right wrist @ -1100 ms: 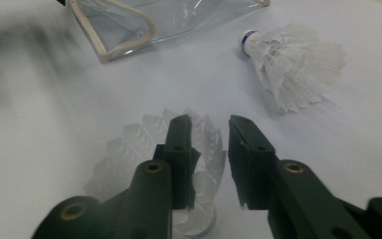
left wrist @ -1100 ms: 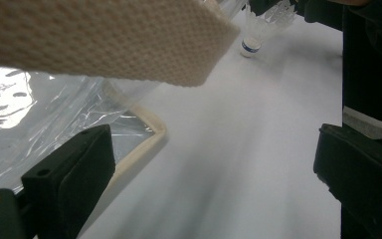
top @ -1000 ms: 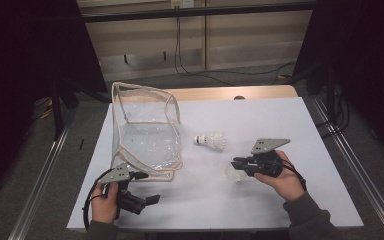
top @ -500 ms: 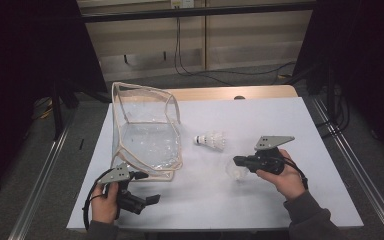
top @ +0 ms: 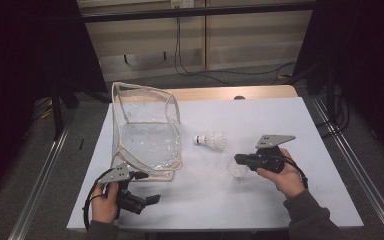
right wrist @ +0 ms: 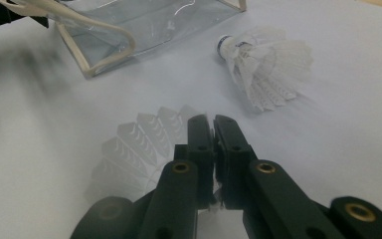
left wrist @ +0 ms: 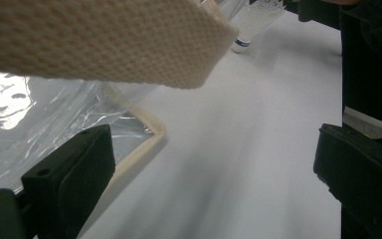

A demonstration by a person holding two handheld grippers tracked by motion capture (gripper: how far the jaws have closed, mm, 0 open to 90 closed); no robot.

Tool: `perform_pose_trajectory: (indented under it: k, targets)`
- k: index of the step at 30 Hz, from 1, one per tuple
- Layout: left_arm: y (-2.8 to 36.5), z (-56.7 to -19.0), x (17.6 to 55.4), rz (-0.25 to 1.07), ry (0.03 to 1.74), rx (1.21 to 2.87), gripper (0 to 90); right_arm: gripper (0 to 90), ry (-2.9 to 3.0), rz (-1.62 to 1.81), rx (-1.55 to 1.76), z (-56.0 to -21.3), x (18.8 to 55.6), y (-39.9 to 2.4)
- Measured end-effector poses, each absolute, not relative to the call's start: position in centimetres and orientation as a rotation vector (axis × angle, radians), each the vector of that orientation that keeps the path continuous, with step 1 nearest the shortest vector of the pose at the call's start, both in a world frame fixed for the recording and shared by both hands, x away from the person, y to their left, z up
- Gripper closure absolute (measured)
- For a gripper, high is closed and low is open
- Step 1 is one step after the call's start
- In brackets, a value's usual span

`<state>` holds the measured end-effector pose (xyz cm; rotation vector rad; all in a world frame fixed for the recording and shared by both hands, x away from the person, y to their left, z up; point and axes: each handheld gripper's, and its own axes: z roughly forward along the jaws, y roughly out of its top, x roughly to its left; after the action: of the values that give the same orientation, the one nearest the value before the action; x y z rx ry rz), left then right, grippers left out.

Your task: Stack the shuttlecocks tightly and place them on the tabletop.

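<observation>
A clear plastic bag [top: 147, 135] with beige trim stands open on the white table [top: 280, 120]. One white shuttlecock [top: 211, 140] lies on its side to the right of the bag. My right gripper [top: 238, 160] is shut on the feather skirt of a second shuttlecock [right wrist: 139, 144]. Its jaws have just eased apart a touch, and the feathers are still between them. My left gripper [top: 152, 200] rests open by the bag's near corner [left wrist: 149, 124], with bare table between its jaws. The bag's woven strap [left wrist: 104, 40] hangs close above it.
The loose shuttlecock [right wrist: 266, 64] lies just beyond the right gripper's tips. A wooden strip [top: 220, 93] runs along the table's far edge. Metal rails [top: 350, 165] flank both sides. Dark floor and cables lie beyond.
The right gripper and the shuttlecock at its tips have shifted a touch to the right. The left hand has kept still.
</observation>
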<state>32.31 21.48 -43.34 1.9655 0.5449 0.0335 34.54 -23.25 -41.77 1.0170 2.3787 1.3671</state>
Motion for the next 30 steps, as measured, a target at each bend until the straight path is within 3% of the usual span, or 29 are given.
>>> perform_pose_trajectory:
  k: [13,30]
  targets:
    - [21.5,-43.3,32.3,0.032,0.546,1.964,2.8,67.6,2.310,1.248,1.048,-42.0,34.8,-24.8]
    - [21.5,-43.3,32.4,0.032,0.543,1.968,2.8,53.9,2.229,1.198,1.114,-41.9,34.7,-27.0]
